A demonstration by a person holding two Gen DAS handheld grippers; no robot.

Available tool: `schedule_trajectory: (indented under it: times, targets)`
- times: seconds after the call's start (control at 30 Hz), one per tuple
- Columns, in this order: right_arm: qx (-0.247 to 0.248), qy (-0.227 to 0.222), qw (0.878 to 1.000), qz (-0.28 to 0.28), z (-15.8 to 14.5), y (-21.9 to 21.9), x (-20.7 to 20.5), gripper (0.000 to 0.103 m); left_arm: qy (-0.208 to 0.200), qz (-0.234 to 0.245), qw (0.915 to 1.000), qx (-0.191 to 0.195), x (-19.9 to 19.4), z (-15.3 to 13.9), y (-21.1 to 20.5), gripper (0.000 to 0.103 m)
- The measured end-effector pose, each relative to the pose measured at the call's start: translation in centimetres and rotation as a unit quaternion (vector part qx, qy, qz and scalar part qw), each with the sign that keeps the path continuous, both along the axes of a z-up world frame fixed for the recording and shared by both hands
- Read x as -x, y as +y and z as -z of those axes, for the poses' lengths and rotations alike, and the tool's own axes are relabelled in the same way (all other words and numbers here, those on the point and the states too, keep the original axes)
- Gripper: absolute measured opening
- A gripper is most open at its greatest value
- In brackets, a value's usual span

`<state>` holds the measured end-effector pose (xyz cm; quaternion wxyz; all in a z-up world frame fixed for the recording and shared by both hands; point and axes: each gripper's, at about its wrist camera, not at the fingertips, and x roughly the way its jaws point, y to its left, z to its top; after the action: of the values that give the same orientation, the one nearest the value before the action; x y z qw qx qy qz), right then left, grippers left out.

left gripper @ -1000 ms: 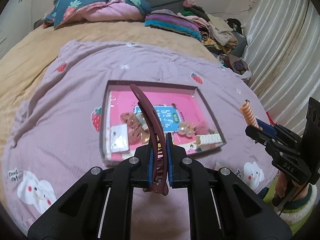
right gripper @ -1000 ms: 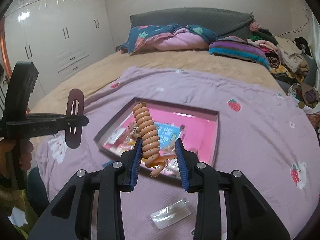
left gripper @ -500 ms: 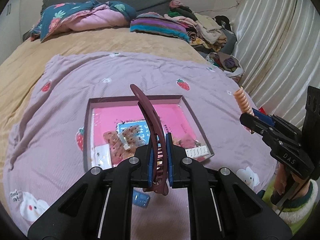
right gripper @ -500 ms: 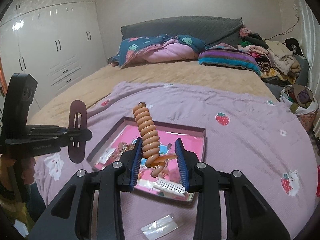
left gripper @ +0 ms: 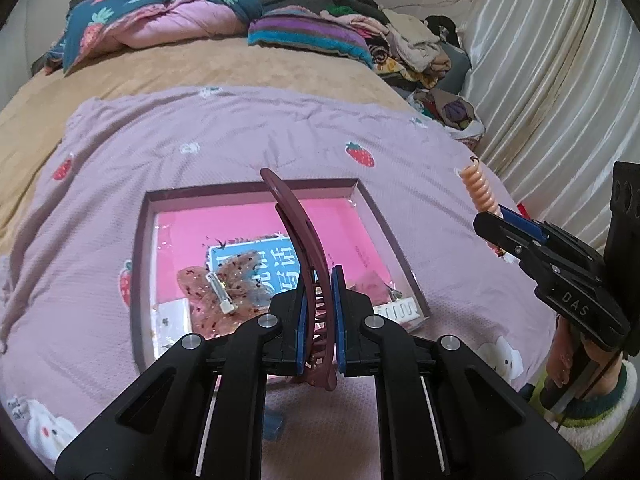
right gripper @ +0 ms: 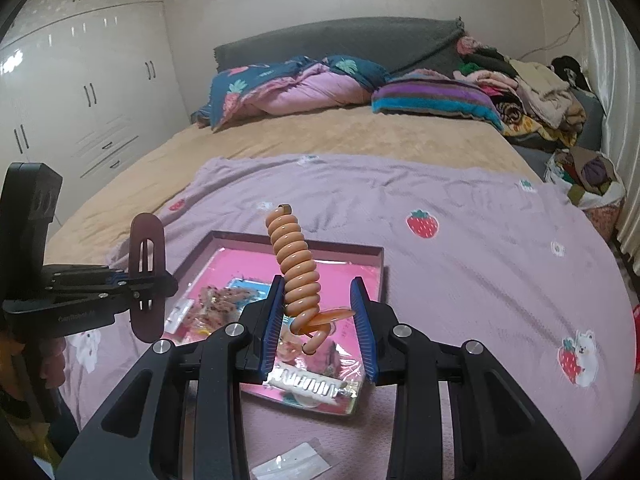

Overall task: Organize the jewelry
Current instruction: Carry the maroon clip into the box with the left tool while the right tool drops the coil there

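The left tool (left gripper: 318, 320) is pinching a maroon hair clip (left gripper: 300, 248) upright, long axis vertical, directly over the tray (left gripper: 140, 264) on the bed. The right tool (right gripper: 316, 320) is gripping an orange spiral hair tie (right gripper: 294, 264), nearer the tray's right side.

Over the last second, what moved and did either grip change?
Both hands carried their loads sideways over the bed: the pink tray slid from right of centre to left in the left wrist view, and lower in the right wrist view. Nothing grabbed or released. Left tongs stay shut on the maroon hair clip; right tongs still hold the peach spiral hair tie.
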<state>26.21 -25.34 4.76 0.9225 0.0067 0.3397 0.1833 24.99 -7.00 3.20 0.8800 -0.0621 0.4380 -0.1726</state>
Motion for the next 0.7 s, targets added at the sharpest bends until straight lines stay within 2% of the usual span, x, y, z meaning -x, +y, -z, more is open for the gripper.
schedule_trajectory:
  times: [0.7]
  targets:
    - [0.017,0.083,0.996,0.003,7.5,0.6,-4.2,0.032,0.055,0.018,0.9983,-0.002,-3.7,6.0,-1.2,0.004]
